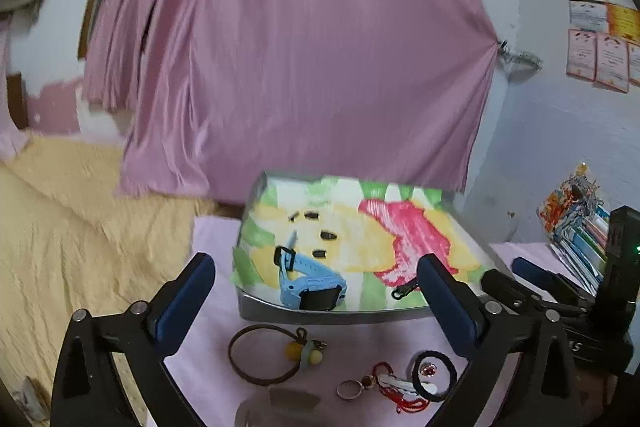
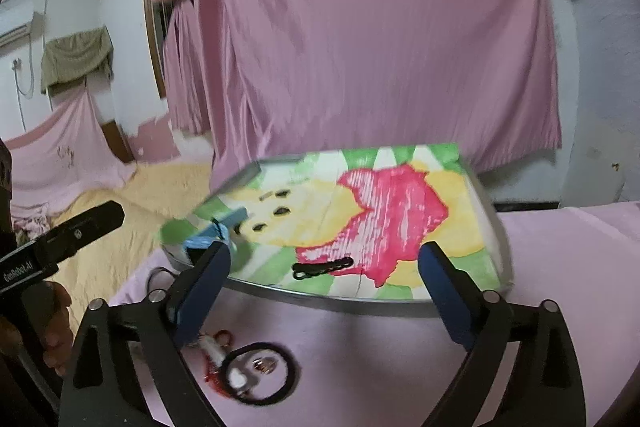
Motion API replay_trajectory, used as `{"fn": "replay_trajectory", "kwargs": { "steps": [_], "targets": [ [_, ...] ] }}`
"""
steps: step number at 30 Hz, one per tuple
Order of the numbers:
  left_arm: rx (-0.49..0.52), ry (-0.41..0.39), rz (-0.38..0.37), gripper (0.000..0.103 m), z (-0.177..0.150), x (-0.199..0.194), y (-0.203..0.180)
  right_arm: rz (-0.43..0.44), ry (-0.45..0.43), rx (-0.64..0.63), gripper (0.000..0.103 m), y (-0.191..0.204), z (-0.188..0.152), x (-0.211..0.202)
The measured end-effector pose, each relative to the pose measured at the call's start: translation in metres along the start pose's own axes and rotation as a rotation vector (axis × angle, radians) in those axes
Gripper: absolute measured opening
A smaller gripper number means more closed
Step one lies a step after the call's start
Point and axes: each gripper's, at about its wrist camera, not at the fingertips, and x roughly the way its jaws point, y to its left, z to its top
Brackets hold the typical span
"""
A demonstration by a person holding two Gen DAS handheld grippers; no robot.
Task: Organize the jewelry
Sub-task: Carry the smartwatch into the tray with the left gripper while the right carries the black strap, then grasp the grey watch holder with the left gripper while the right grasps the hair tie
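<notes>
the left gripper [image 1: 316,279] hangs with jaws spread wide and nothing between them, over the near edge of a metal tray [image 1: 320,315] lined with a flowered cloth; a blue watch [image 1: 310,281] lies at the tray's near left, a small black chain [image 2: 322,267] near its middle front; the right gripper [image 2: 326,267] is likewise wide apart and empty; on the pink cloth [image 1: 216,239] nearer lie a brown cord bracelet [image 1: 264,353], a ring [image 1: 349,389], a red string [image 1: 400,397] and a black hair tie [image 1: 434,375].

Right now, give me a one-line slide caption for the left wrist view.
Open left gripper hovers above loose jewelry on pink cloth; blue watch lies on the floral-lined tray.
</notes>
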Motion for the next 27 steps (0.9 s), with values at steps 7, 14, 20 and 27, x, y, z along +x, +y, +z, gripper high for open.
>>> {"fn": "replay_trajectory", "kwargs": {
  "steps": [7, 14, 20, 27],
  "targets": [
    [0.012, -0.073, 0.051, 0.102, -0.021, -0.042, 0.001, -0.019, -0.137, 0.009, 0.1, 0.011, -0.018, -0.051],
    [0.017, -0.11, 0.086, 0.102, -0.043, -0.071, 0.008, -0.029, -0.194, 0.0, 0.1, 0.025, -0.04, -0.08],
    [0.056, -0.129, 0.095, 0.102, -0.055, -0.088, 0.013, -0.025, -0.209, -0.004, 0.1, 0.034, -0.059, -0.09],
    [0.083, -0.118, 0.095, 0.102, -0.066, -0.094, 0.018, -0.038, -0.184, -0.022, 0.1, 0.042, -0.072, -0.091]
  ]
}}
